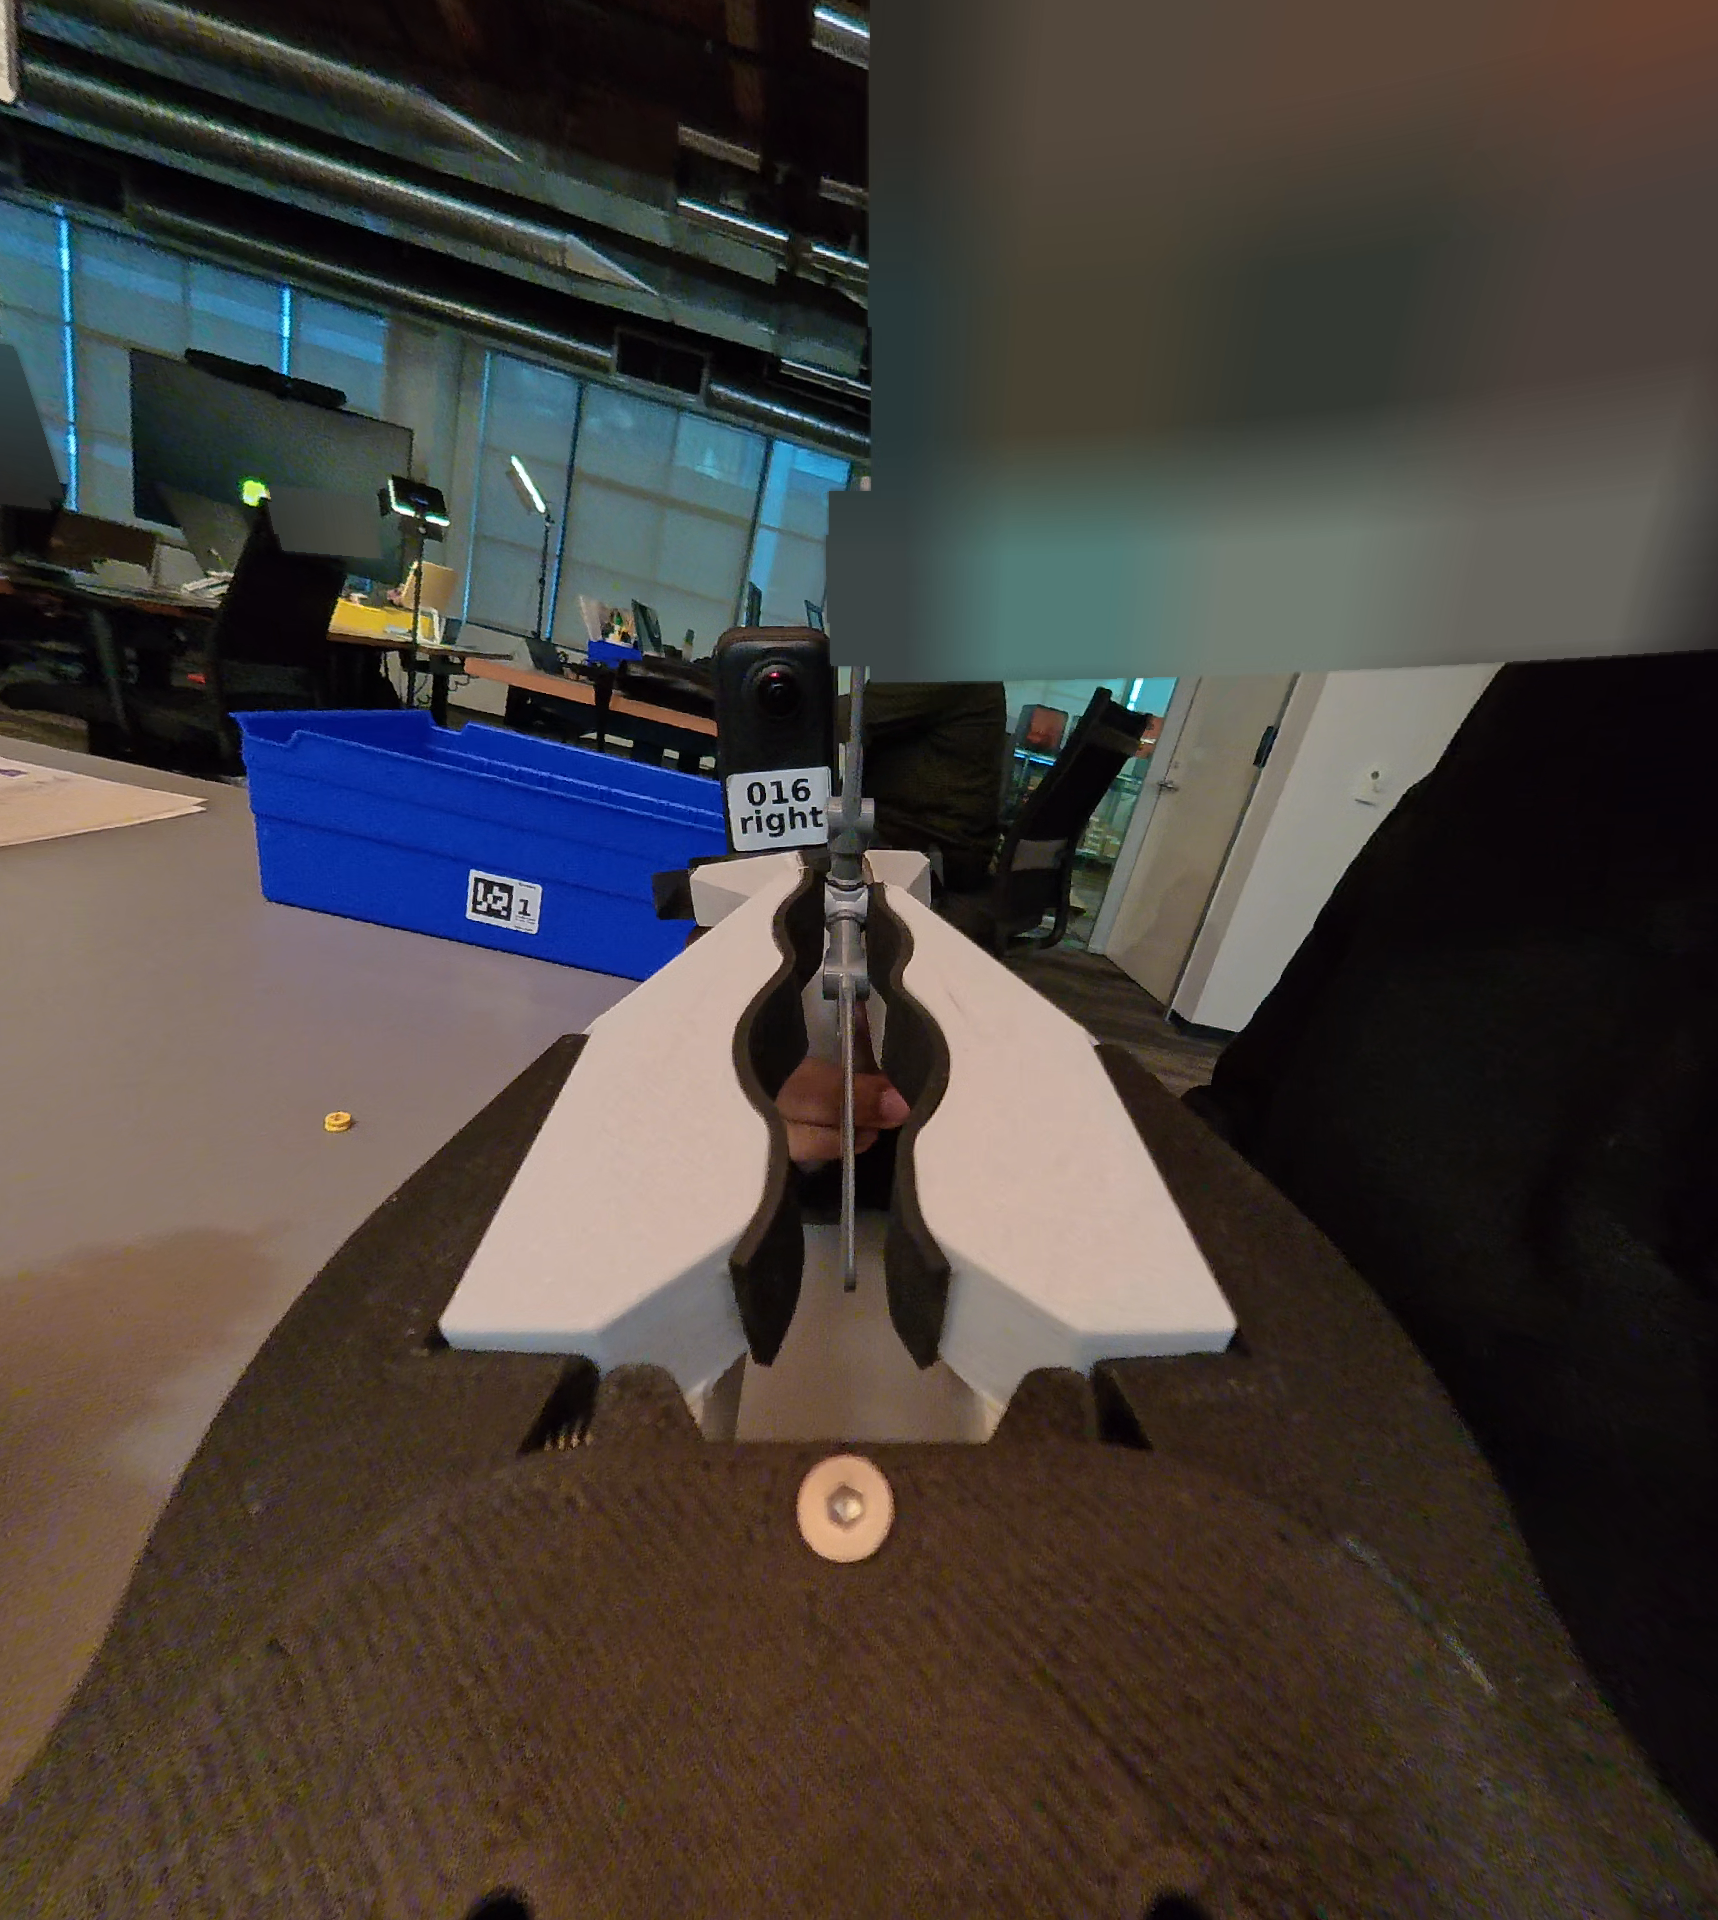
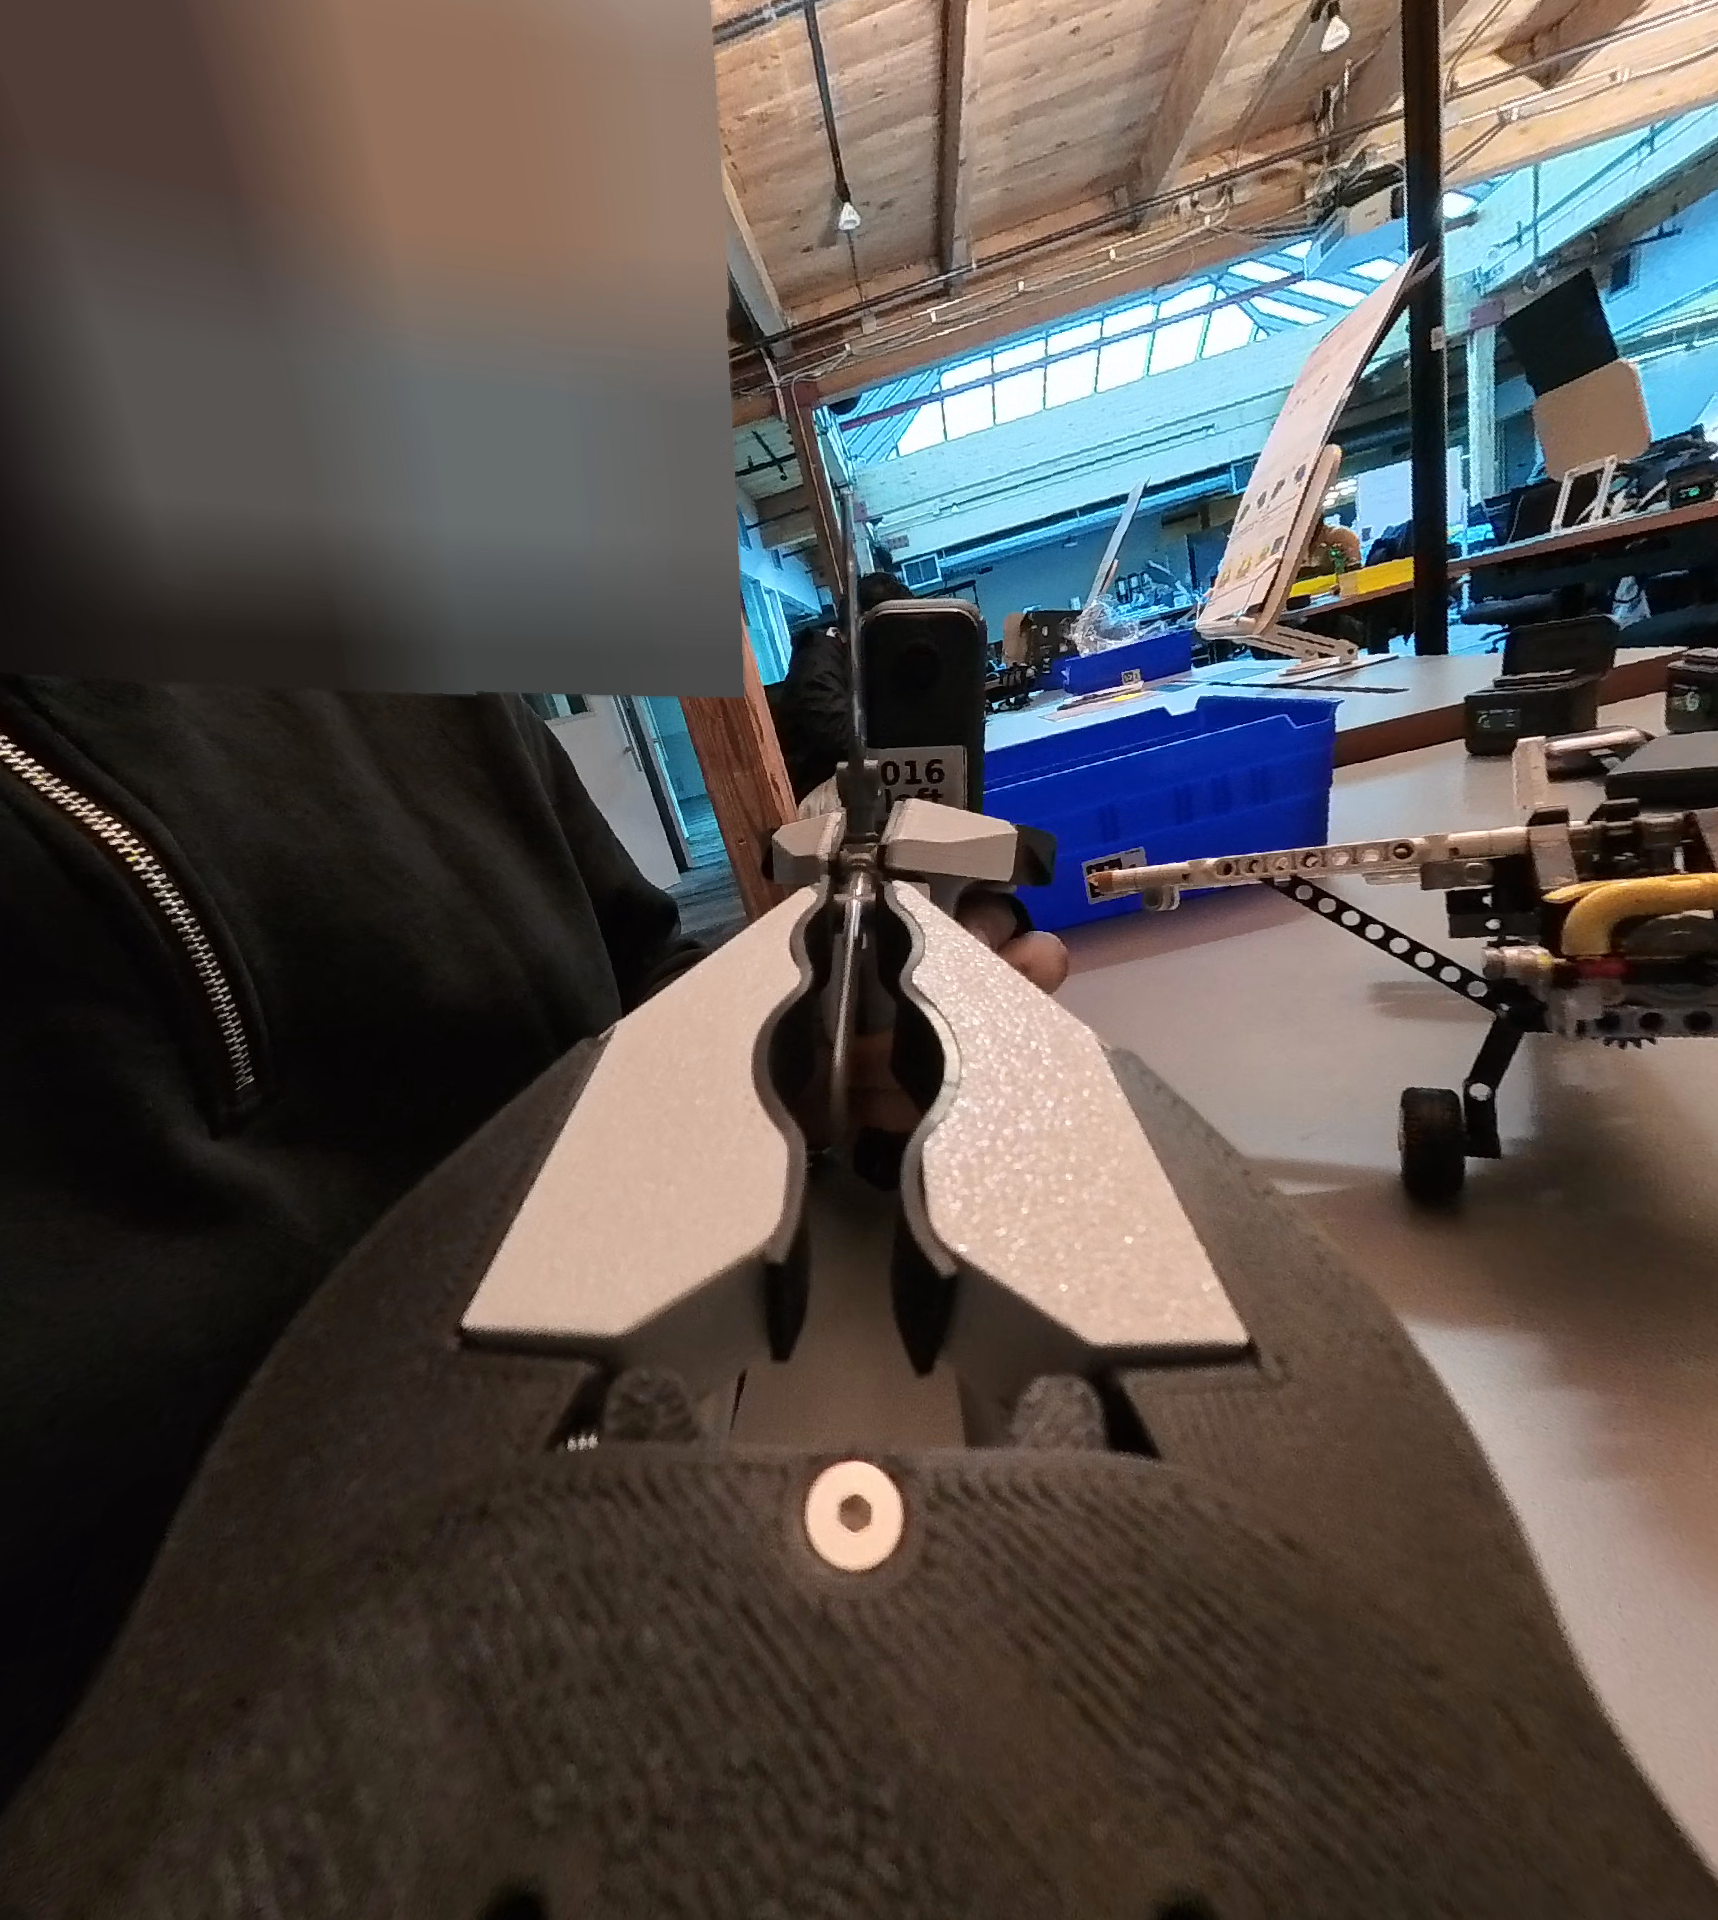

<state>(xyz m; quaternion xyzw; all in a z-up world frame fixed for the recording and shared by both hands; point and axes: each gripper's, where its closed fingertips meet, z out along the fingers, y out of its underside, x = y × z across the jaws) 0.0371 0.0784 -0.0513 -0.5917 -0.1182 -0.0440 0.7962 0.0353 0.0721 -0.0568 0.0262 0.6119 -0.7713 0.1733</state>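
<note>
My left gripper (image 1: 847, 883) and my right gripper (image 2: 860, 899) face each other tip to tip above the grey table (image 1: 159, 1039). Both are shut on one grey rotor piece (image 1: 847, 935), a small hub with thin blades. In the left wrist view one blade runs back between my fingers and another rises past the right gripper's camera (image 1: 772, 696). In the right wrist view the left gripper (image 2: 860, 836) clamps the hub, and a thin blade (image 2: 847, 977) lies between my right pads. A toy-brick helicopter model (image 2: 1613, 935) stands on the table to the right.
A blue bin (image 1: 481, 821) stands on the table behind the grippers and also shows in the right wrist view (image 2: 1177, 800). A small yellow ring (image 1: 337, 1120) lies on the table. A person in a black zipped jacket (image 2: 159, 987) is close beside both grippers. Papers (image 1: 3, 790) lie far left. The tips of both grippers are at nearly the same place. The toy-brick helicopter model (image 2: 1613, 935) is about equally far from each gripper, around 15 centimetres.
</note>
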